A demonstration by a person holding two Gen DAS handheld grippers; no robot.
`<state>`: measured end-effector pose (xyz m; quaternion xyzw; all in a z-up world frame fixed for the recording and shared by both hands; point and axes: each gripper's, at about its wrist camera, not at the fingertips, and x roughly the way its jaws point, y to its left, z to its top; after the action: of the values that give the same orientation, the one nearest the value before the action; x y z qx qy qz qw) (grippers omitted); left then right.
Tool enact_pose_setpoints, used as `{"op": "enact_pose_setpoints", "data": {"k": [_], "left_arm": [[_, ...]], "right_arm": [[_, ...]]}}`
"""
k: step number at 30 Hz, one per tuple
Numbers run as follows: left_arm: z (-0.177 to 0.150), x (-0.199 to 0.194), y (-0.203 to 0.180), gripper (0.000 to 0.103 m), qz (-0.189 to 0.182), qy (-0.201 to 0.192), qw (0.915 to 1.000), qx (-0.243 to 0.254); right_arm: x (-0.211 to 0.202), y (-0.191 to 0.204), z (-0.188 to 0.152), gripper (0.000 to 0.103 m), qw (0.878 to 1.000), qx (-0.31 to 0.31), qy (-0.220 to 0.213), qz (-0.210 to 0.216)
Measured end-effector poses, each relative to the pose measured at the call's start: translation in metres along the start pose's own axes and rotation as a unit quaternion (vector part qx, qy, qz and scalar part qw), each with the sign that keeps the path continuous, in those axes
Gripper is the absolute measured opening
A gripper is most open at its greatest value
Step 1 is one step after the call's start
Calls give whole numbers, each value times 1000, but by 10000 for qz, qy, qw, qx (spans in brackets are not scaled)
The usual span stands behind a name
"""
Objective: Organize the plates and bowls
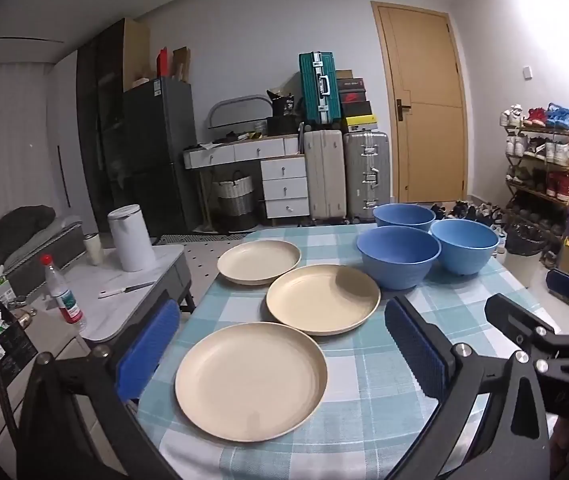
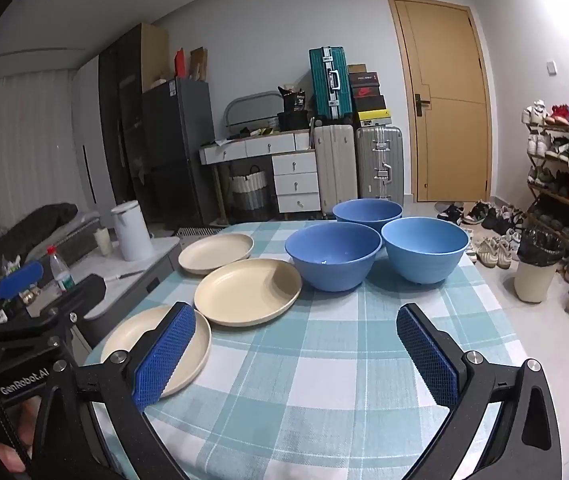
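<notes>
Three cream plates lie in a slanted row on the checked tablecloth (image 1: 364, 380): a near plate (image 1: 250, 380), a middle plate (image 1: 322, 298) and a far plate (image 1: 259, 266). Three blue bowls stand to their right: a front bowl (image 1: 398, 256), a right bowl (image 1: 464, 246) and a back bowl (image 1: 403, 215). My left gripper (image 1: 280, 354) hovers open above the near plate, nothing between its blue pads. My right gripper (image 2: 298, 354) is open over bare cloth, its left pad over the near plate (image 2: 124, 336); the bowls (image 2: 332, 254) stand ahead.
A low side table (image 1: 124, 300) at the left carries a white kettle (image 1: 130, 238), a knife and a red-capped bottle (image 1: 64, 294). Beyond the table are suitcases, a drawer desk, a door, a shoe rack (image 2: 564, 168) and a bin (image 2: 536, 264).
</notes>
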<state>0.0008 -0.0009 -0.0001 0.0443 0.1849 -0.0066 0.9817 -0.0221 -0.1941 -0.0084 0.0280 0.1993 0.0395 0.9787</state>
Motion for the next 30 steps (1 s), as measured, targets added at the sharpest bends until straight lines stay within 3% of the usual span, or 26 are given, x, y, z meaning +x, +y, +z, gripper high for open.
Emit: {"op": "enact_pose_setpoints", "data": {"k": [7,12,17,23,30], "left_arm": [[-6,13,22,103,-163,222,9995,-169],[-6,12,11,103,-133,261,9994,-199],[-9,17,15,103,-147,415,9982,-401],[-12,24,20,103,-262,582,9954,-712],[-14,27,22,103,-291,384,9956,-805]], "right_arm": [[-2,12,-3,102,9996,-280,-97,-34],[-6,16,-4,102,9991,-279,-269,143],[6,13,-4,102,9996,-157,28,224],[12,3,-3,102,9997,184,90,125],[15,10,-6,102,9999,23,135,82]]}}
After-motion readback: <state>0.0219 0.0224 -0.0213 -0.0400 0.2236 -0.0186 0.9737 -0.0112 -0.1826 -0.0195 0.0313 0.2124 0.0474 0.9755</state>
